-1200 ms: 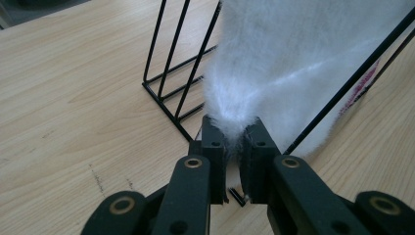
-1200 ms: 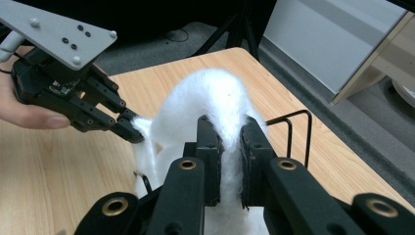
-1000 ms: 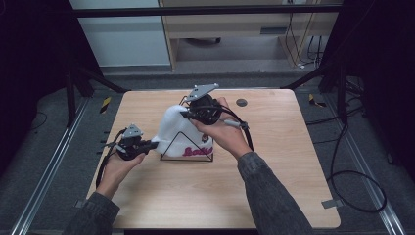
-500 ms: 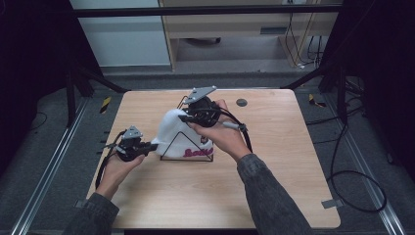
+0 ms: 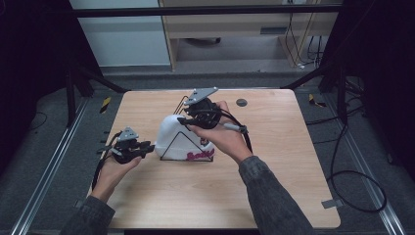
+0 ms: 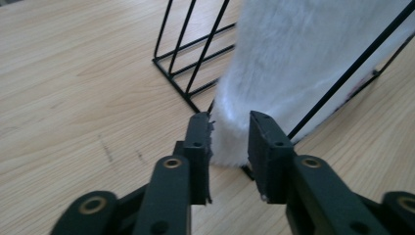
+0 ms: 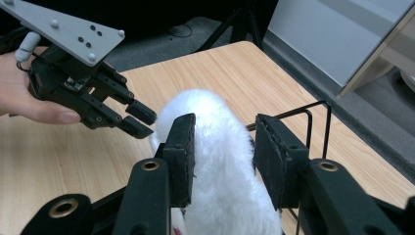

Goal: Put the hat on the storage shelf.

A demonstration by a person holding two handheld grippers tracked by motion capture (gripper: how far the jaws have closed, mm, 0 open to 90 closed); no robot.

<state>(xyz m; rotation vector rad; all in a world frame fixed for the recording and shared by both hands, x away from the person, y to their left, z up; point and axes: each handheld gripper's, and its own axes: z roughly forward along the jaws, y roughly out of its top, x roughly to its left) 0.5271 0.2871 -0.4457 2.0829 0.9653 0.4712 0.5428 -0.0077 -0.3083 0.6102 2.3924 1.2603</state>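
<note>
A white fluffy cover (image 5: 177, 133) with pink lettering lies draped over a black wire rack (image 5: 171, 147) on the wooden table (image 5: 284, 161). My left gripper (image 5: 150, 147) is at its left end. Its jaws have just been opening, and the fluffy edge (image 6: 293, 63) hangs between them (image 6: 229, 127) unpressed, beside the rack's wires (image 6: 181, 44). My right gripper (image 5: 182, 120) comes in from above. Its jaws have also just been opening and stand (image 7: 222, 127) either side of the fluffy top (image 7: 220, 161), with a gap at one pad. The left gripper (image 7: 142, 120) and the rack (image 7: 313, 110) show beyond.
A small dark disc (image 5: 241, 102) lies near the table's far edge. Cables (image 5: 352, 181) loop on the floor to the right. Yellow-and-black pieces (image 5: 105, 104) lie on the floor off the far corners. A cabinet stands behind the table.
The fluffy cover has sunk lower and flatter over the rack. The right gripper has dipped slightly with it. The left hand has hardly shifted.
</note>
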